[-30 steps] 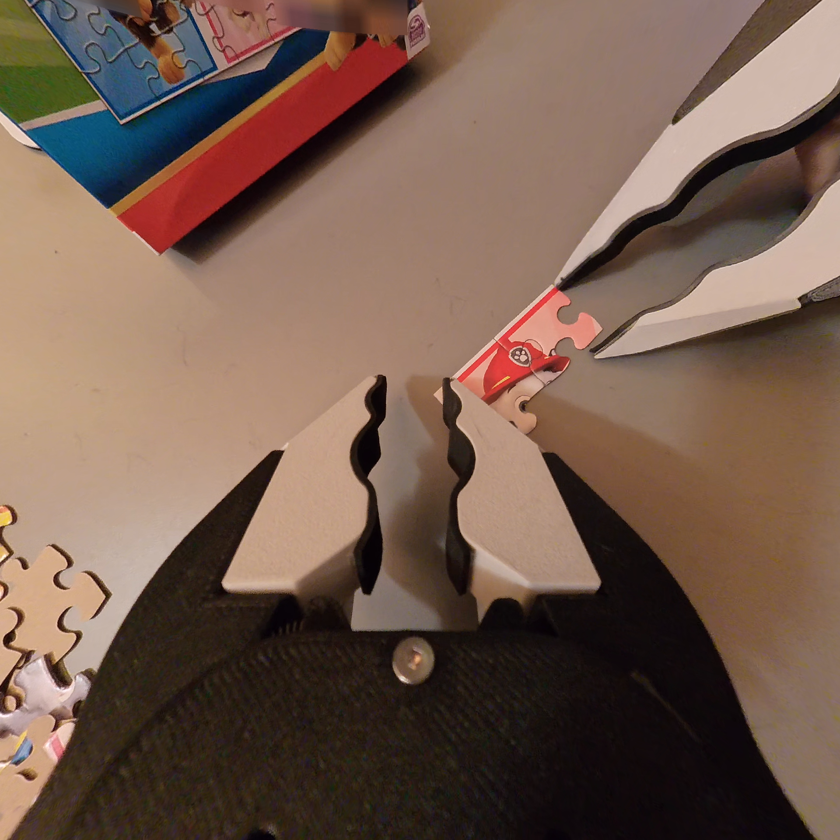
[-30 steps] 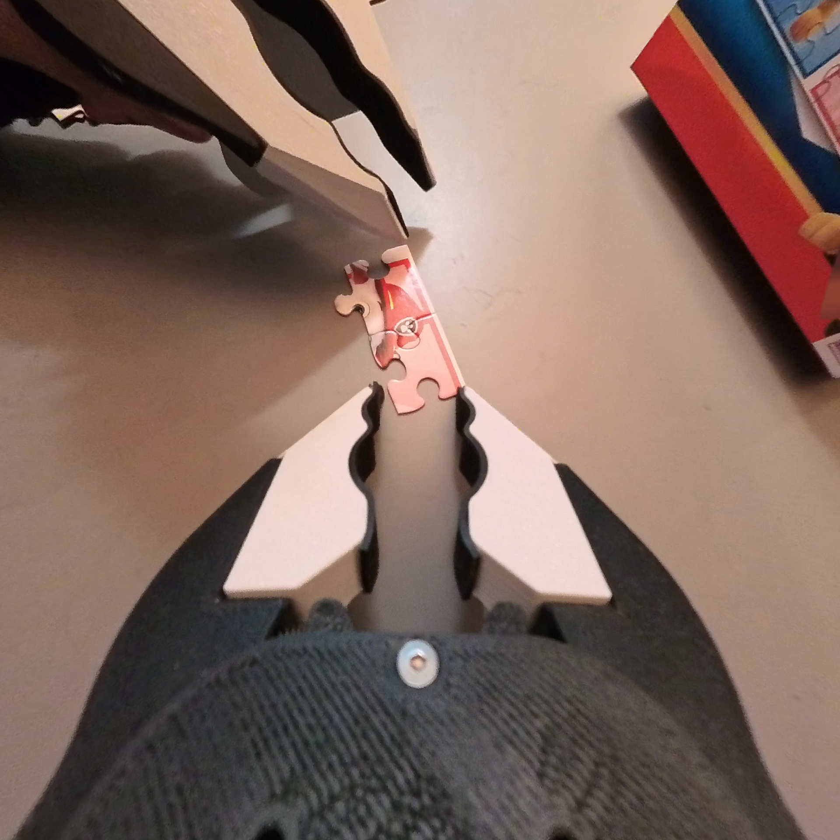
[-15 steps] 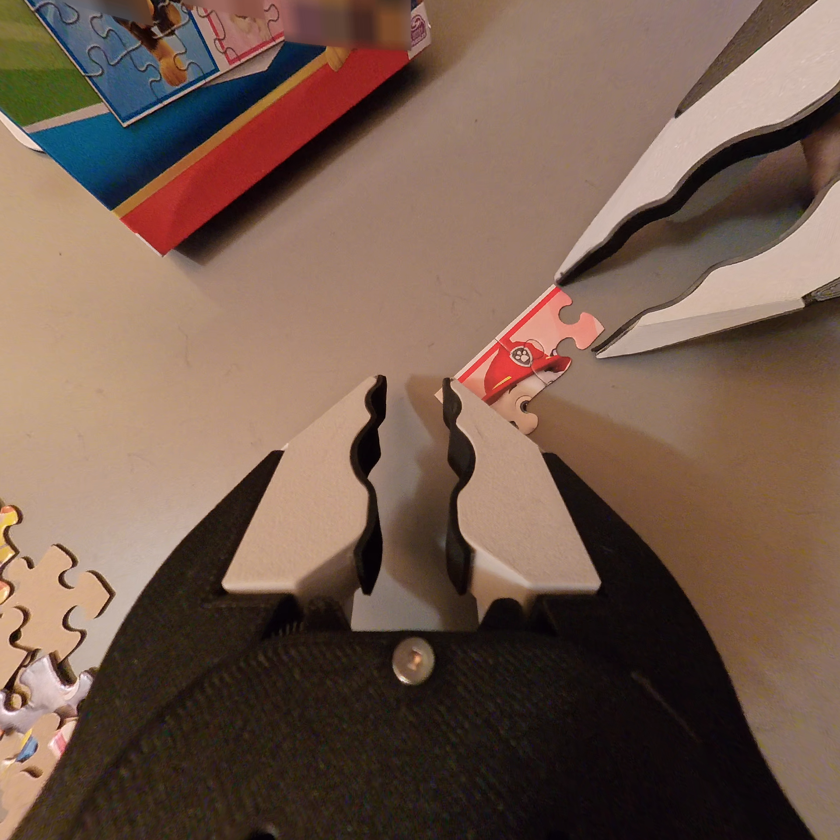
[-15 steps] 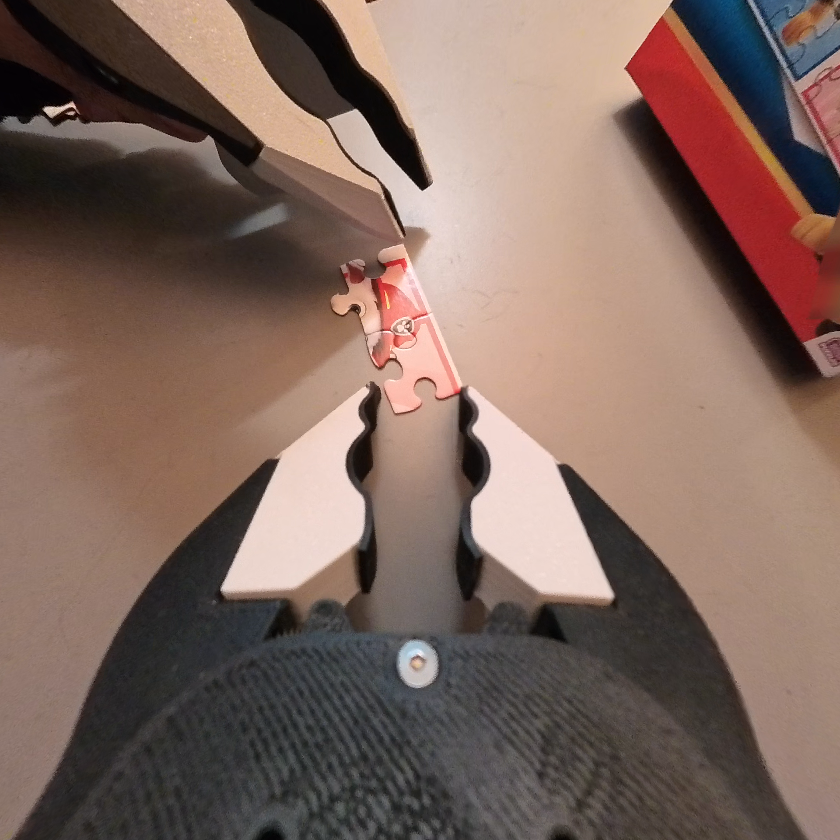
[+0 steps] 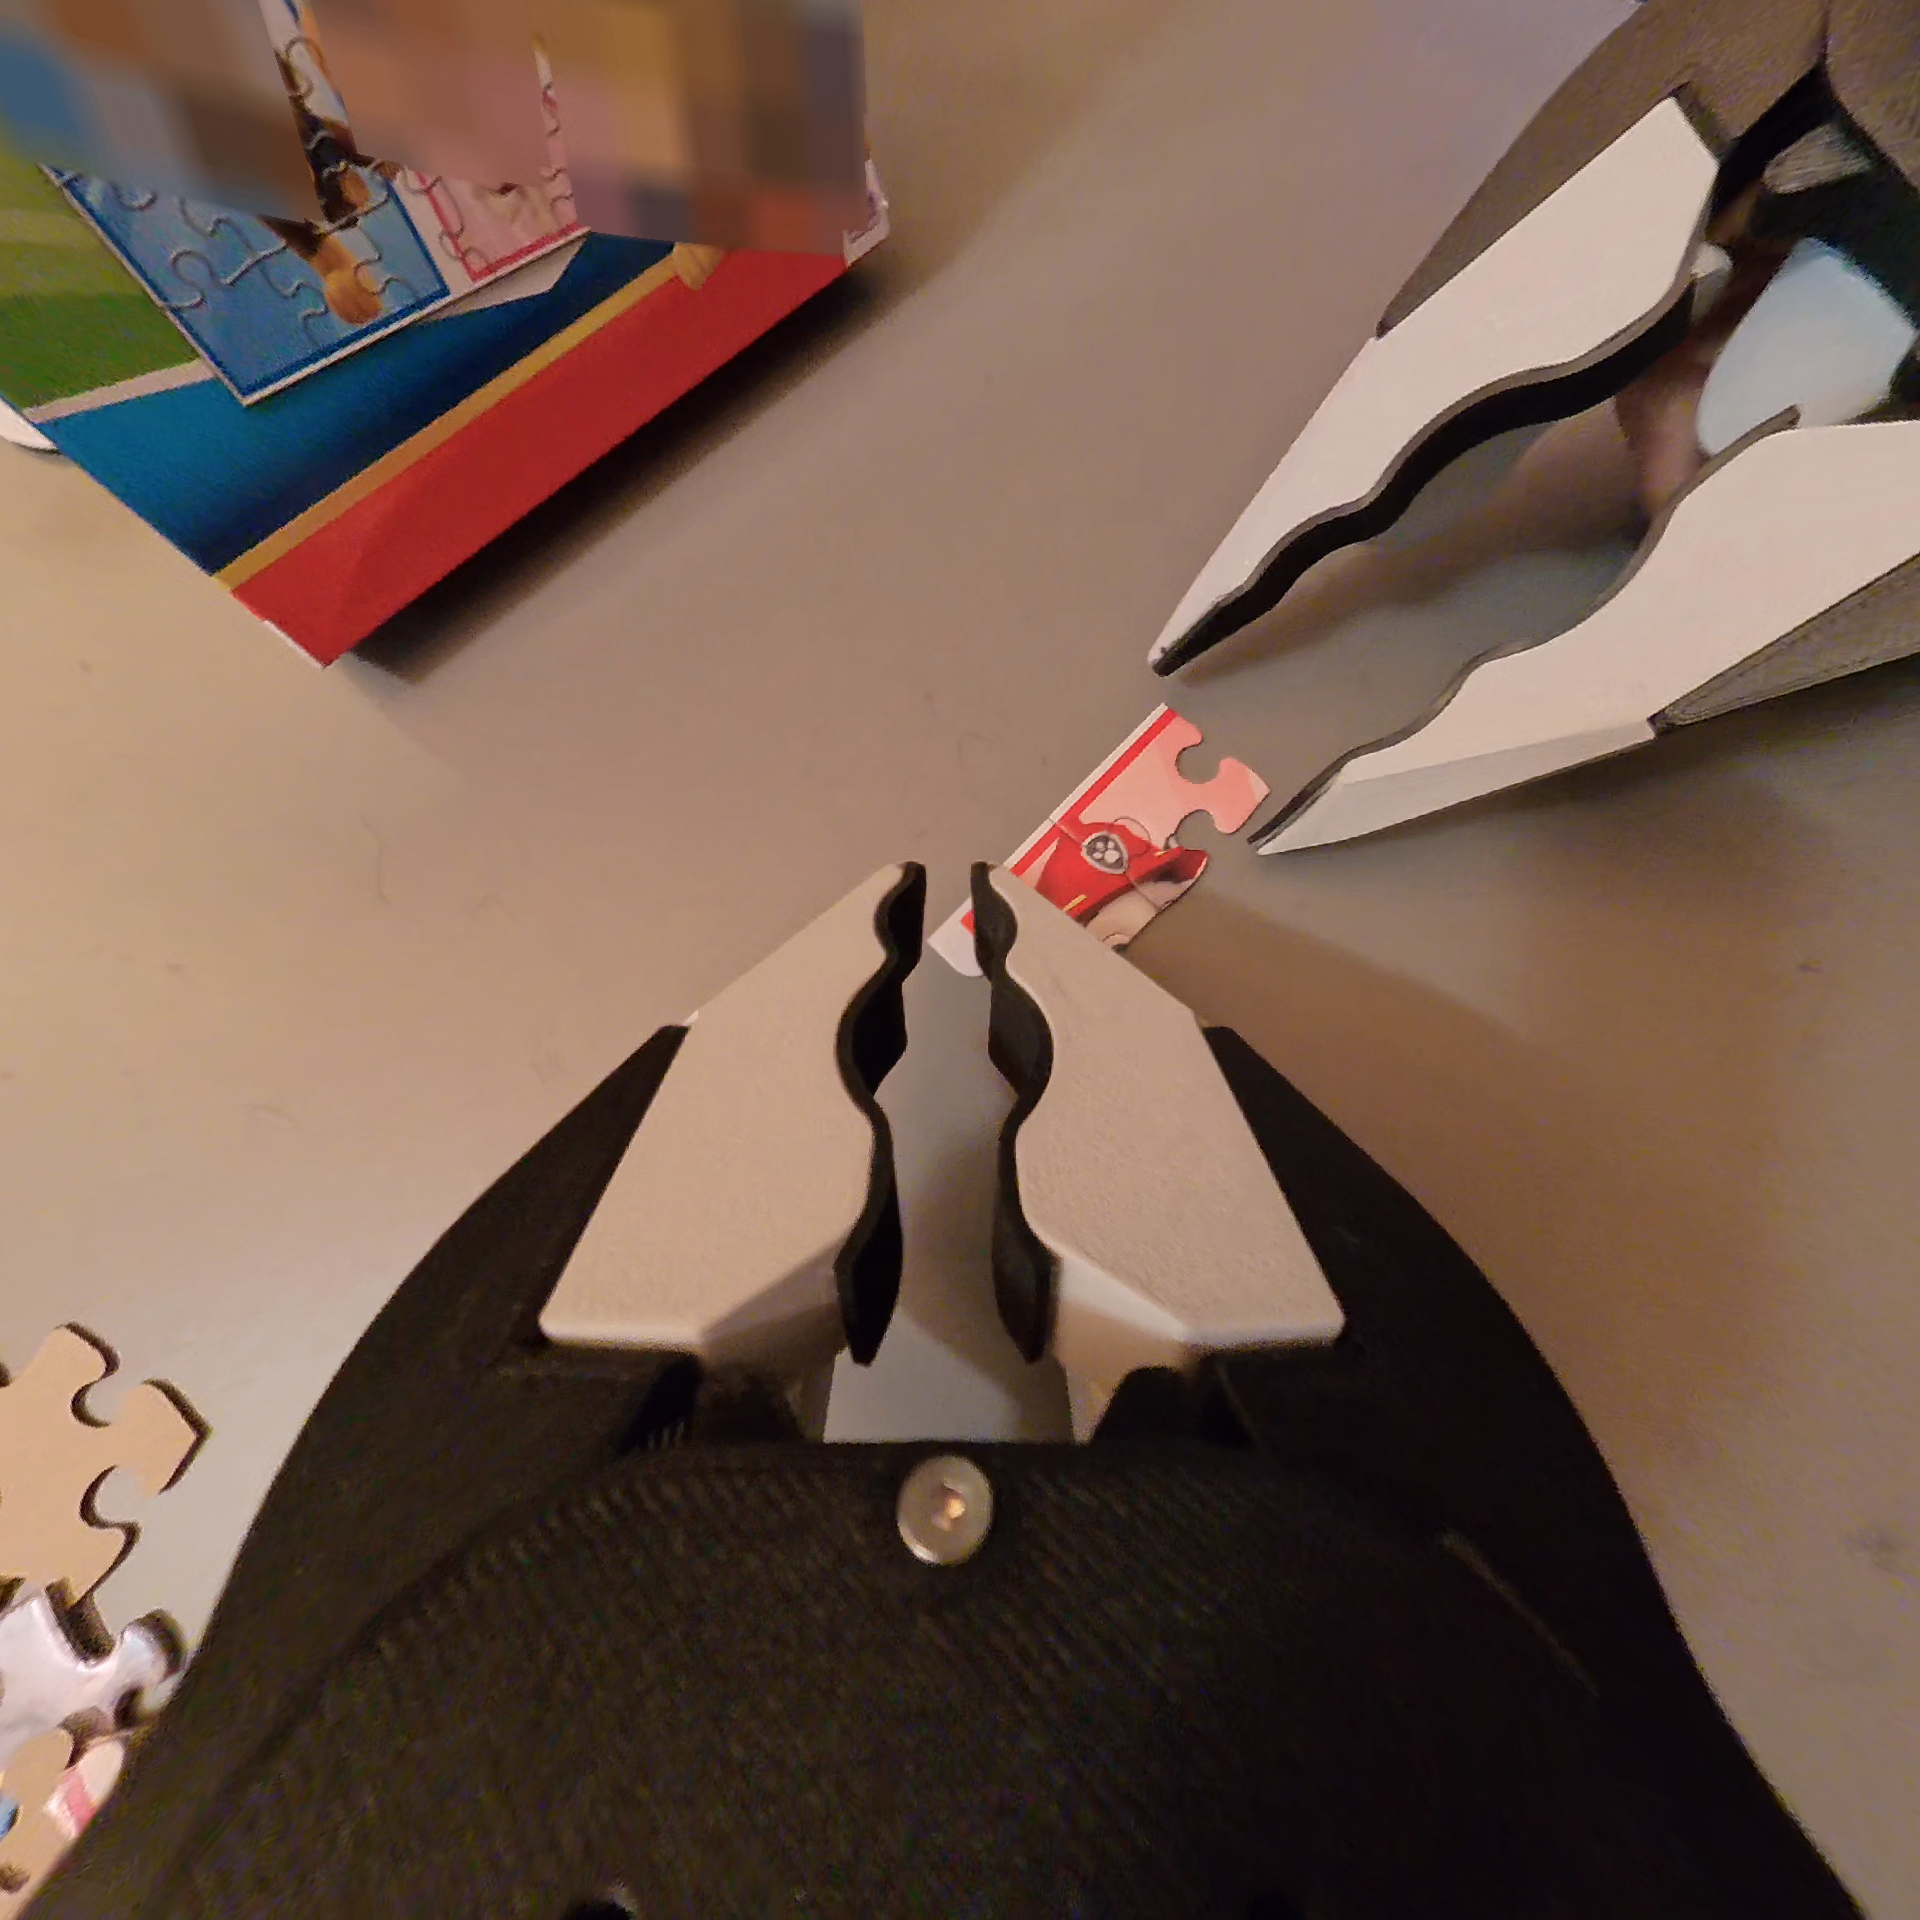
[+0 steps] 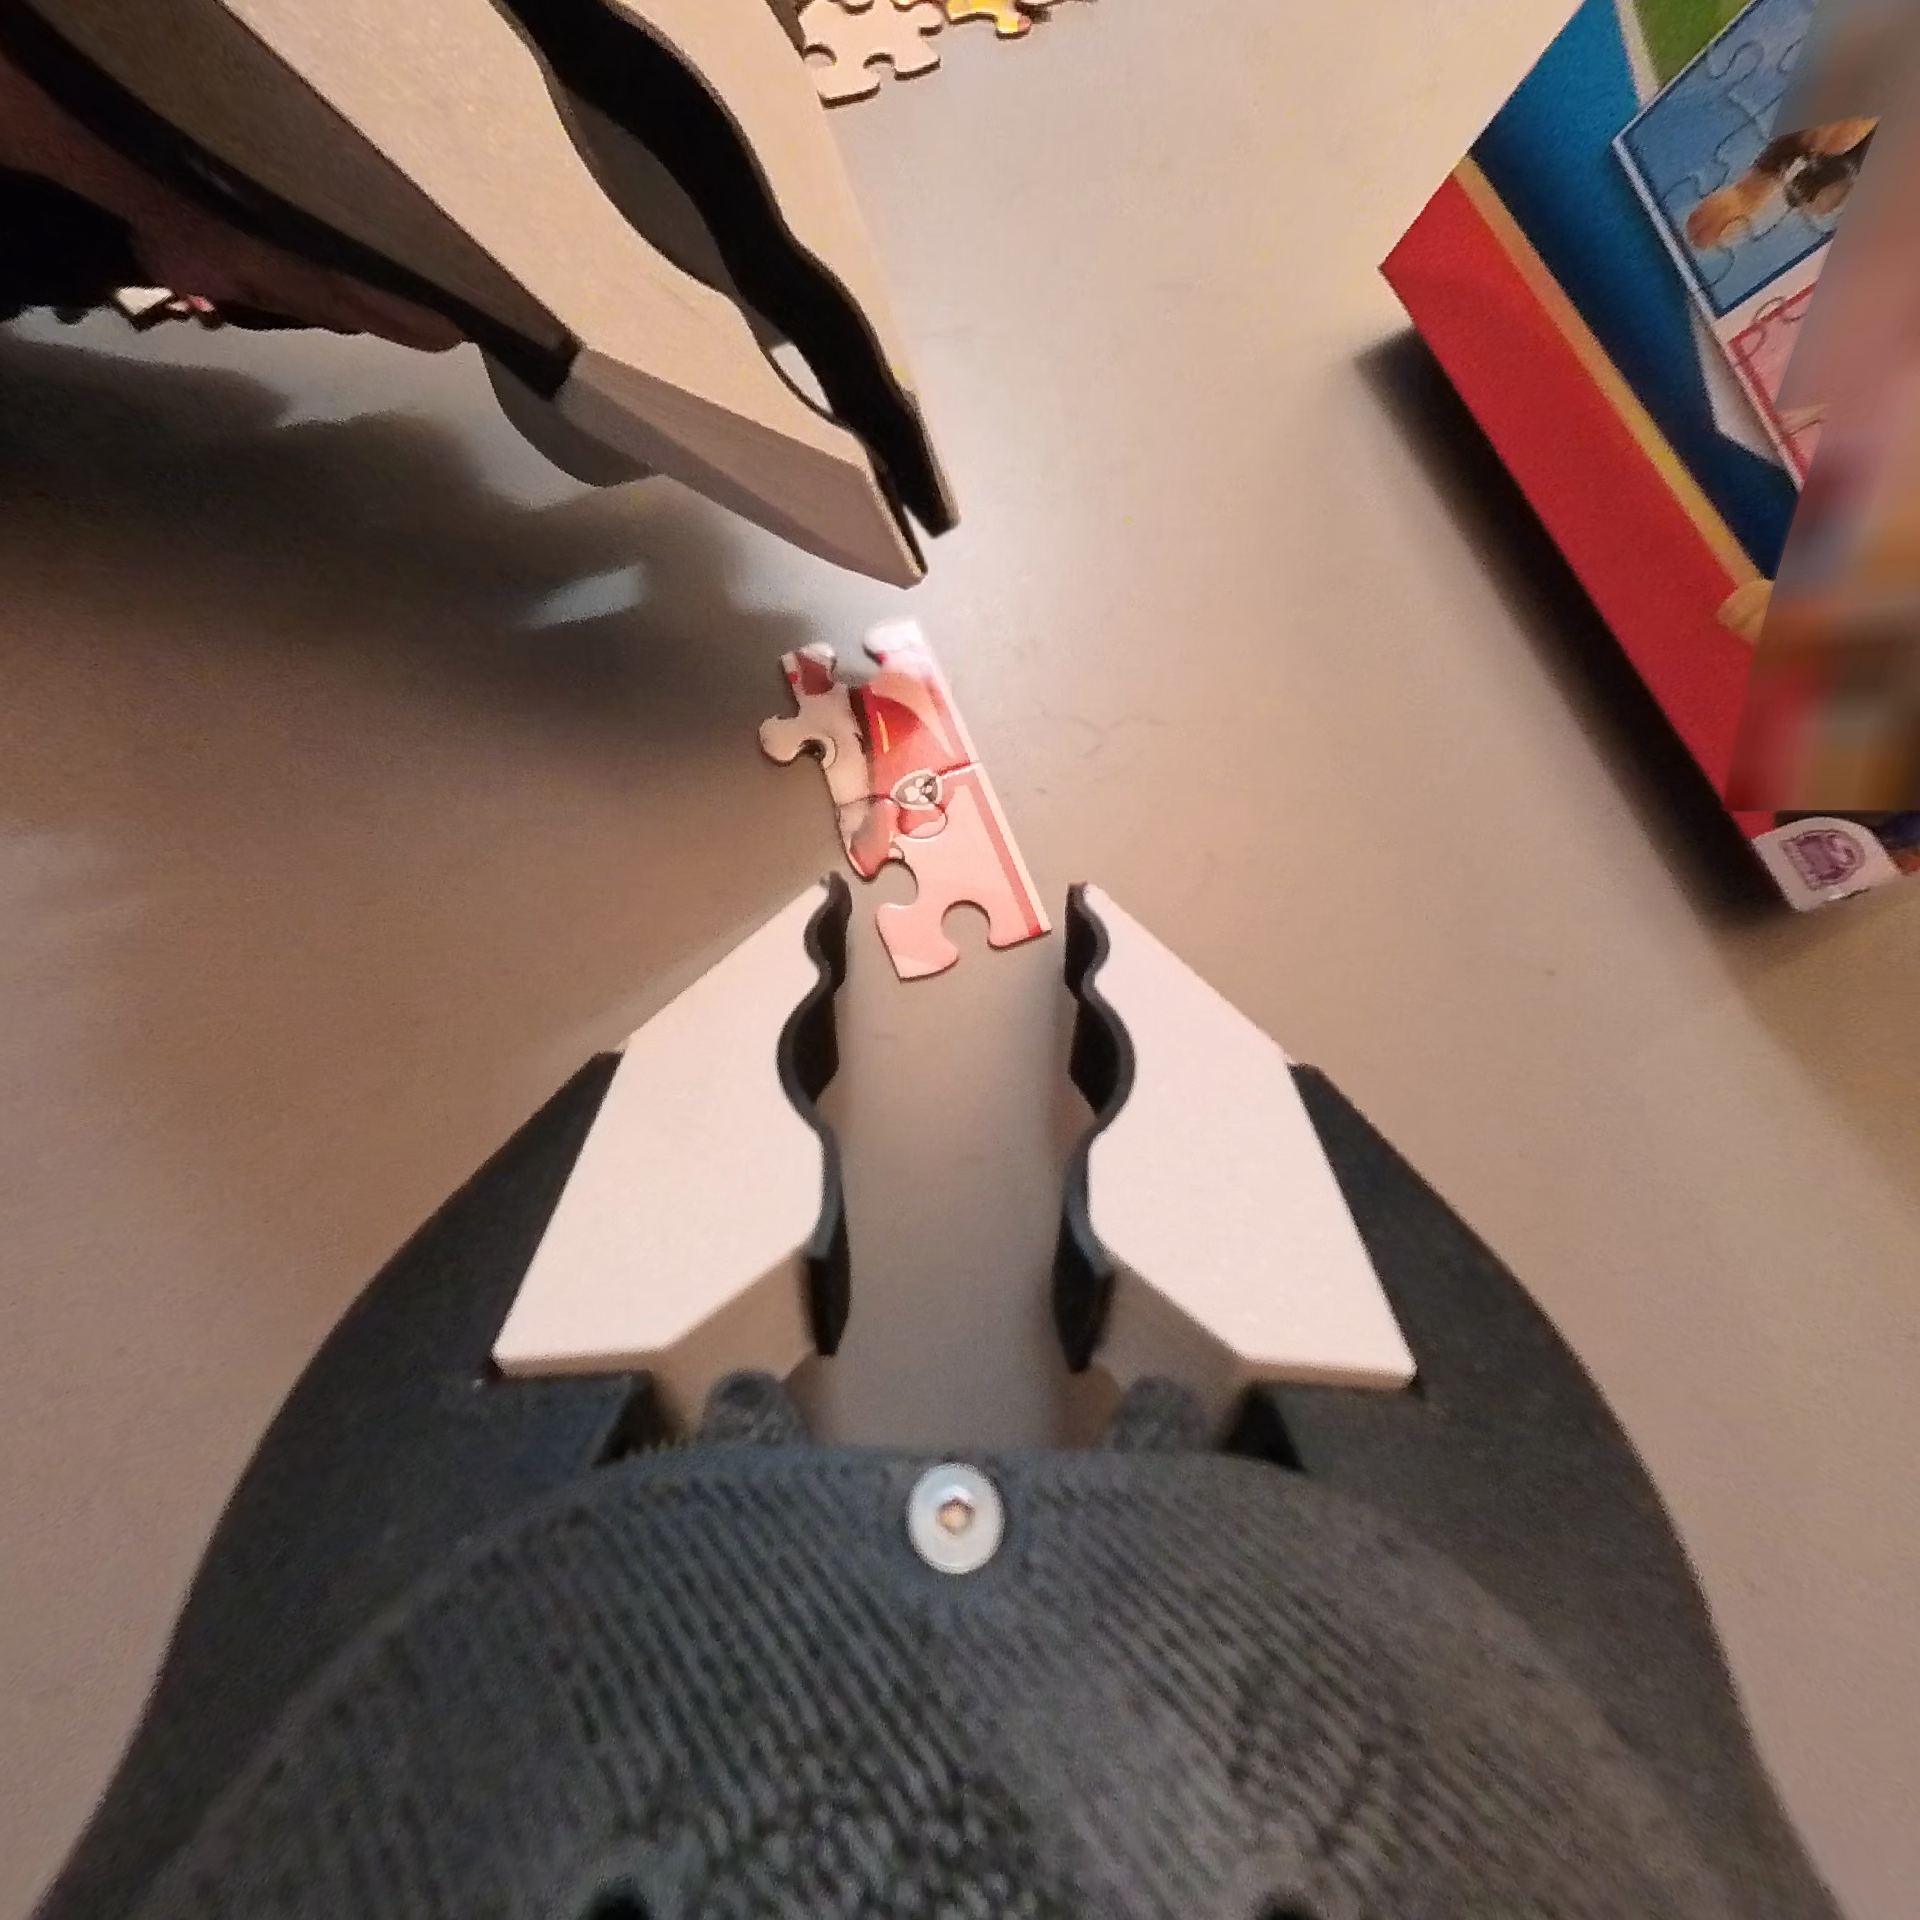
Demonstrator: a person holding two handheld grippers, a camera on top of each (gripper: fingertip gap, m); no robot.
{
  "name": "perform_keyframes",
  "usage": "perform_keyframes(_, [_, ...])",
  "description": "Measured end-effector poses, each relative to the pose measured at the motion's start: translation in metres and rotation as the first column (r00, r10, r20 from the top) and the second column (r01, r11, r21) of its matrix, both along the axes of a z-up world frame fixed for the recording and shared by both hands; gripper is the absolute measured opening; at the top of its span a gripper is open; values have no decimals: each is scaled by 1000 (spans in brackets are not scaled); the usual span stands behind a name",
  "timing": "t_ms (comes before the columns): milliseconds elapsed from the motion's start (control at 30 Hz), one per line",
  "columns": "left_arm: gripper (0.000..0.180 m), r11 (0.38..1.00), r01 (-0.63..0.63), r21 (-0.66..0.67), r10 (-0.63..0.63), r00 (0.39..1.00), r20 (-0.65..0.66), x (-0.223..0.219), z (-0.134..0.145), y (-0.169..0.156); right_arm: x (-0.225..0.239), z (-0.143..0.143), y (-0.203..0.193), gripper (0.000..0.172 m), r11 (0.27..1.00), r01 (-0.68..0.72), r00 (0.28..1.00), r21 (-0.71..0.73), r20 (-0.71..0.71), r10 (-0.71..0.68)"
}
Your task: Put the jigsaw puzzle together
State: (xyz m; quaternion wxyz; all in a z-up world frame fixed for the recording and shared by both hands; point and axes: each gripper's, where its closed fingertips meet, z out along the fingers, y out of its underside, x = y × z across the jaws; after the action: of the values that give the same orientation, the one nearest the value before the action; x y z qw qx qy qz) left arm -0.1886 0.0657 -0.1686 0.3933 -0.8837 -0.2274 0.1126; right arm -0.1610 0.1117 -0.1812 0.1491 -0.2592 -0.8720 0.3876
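Two joined red and pink puzzle pieces lie flat on the grey table. My left gripper is empty, its jaws narrowed to a thin slit. Its right finger covers the pieces' near corner. In the right wrist view the left gripper hovers just past the pieces' far end. My right gripper is open. The pink piece's tab end lies between its tips, and neither pad presses it. It also shows in the left wrist view, at the pieces' far end.
A red and blue puzzle box stands at the far left, and at the right in the right wrist view. Loose puzzle pieces lie at the lower left, and others lie behind the left gripper. There is about 6 cm between the tips of the two grippers.
My left jaws have narrowed on nothing and its tip has lifted off the pieces' end. My right jaws have opened wider around the pink piece's end. The joined pieces stay on the table.
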Motion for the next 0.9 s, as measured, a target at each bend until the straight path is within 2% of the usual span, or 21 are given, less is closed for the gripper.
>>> perform_keyframes(633, [4,1000,16,-12,-17,998,-61,-1,4,1,-2,3,-3,39,999,0,998,40,-59,3])
perform_keyframes(900, [6,997,10,72,-9,1000,-18,1,13,4,-14,33,10,32,993,70,988,-90,-128,-81])
